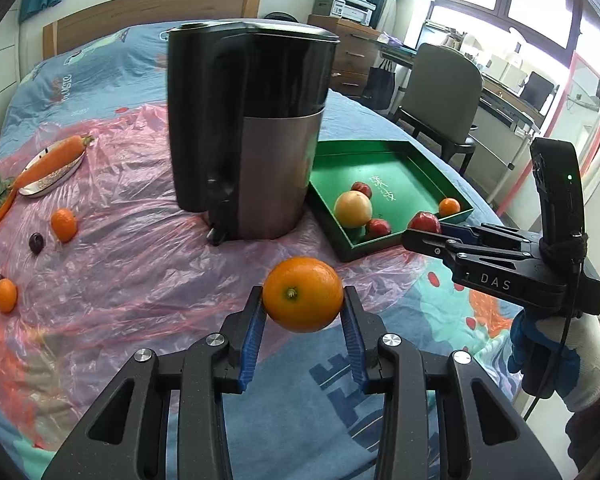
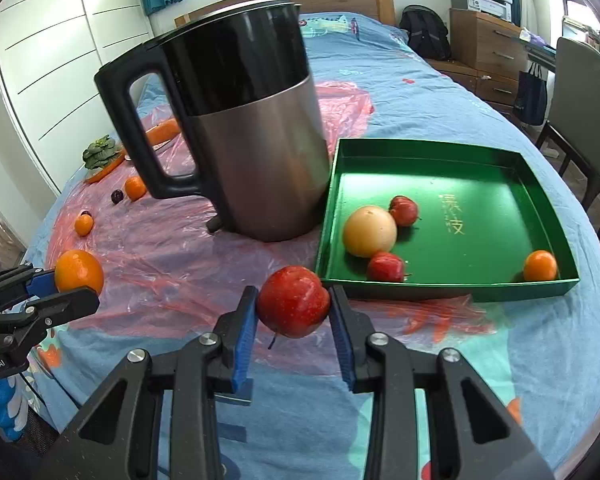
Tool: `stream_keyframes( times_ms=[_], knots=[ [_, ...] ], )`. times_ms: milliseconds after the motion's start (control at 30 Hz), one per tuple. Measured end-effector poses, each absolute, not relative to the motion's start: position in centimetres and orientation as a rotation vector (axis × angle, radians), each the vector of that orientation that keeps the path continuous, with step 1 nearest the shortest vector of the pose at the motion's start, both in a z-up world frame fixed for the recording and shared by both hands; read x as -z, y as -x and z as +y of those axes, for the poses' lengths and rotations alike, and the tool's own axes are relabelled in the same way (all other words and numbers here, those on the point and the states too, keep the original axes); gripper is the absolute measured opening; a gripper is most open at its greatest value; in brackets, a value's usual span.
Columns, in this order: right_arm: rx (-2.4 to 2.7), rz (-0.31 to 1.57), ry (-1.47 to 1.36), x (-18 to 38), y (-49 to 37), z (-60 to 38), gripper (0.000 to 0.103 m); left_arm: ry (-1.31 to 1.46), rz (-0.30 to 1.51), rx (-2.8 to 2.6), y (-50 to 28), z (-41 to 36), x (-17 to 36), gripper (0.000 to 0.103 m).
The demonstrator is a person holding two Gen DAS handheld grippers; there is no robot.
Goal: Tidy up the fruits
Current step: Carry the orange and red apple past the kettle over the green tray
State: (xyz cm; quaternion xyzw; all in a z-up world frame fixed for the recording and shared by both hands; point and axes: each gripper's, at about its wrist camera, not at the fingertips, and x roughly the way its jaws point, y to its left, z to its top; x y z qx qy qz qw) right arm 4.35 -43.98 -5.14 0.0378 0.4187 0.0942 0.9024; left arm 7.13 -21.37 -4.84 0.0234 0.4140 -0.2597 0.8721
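Observation:
My left gripper is shut on an orange, held above the bed, short of the green tray. My right gripper is shut on a red apple, held just before the tray's near wall. The tray holds a pale yellow fruit, two small red fruits and a small orange. In the left wrist view the right gripper shows at the right with the red apple. In the right wrist view the left gripper shows at the left with the orange.
A large black and steel kettle stands left of the tray on pink plastic sheet. Loose small oranges, a dark plum, a carrot on a plate and greens lie at the left. A chair stands beyond the bed.

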Motion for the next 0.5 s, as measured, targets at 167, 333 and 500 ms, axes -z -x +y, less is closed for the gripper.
stream_keyframes(
  times_ms=[167,333,500],
  knots=[
    [-0.126,0.839,-0.096,4.9,-5.9,-48.3,0.052,-0.086,0.852,0.612,-9.2,-26.3,4.3,0.033],
    [-0.061,0.820,-0.110,5.0,-9.1,-53.0,0.052,-0.124,0.843,0.658,-12.3,-31.7,4.3,0.033],
    [-0.007,0.838,-0.087,5.9,-13.5,-56.3,0.052,-0.154,0.840,0.685,-16.3,-36.5,4.7,0.033]
  ],
)
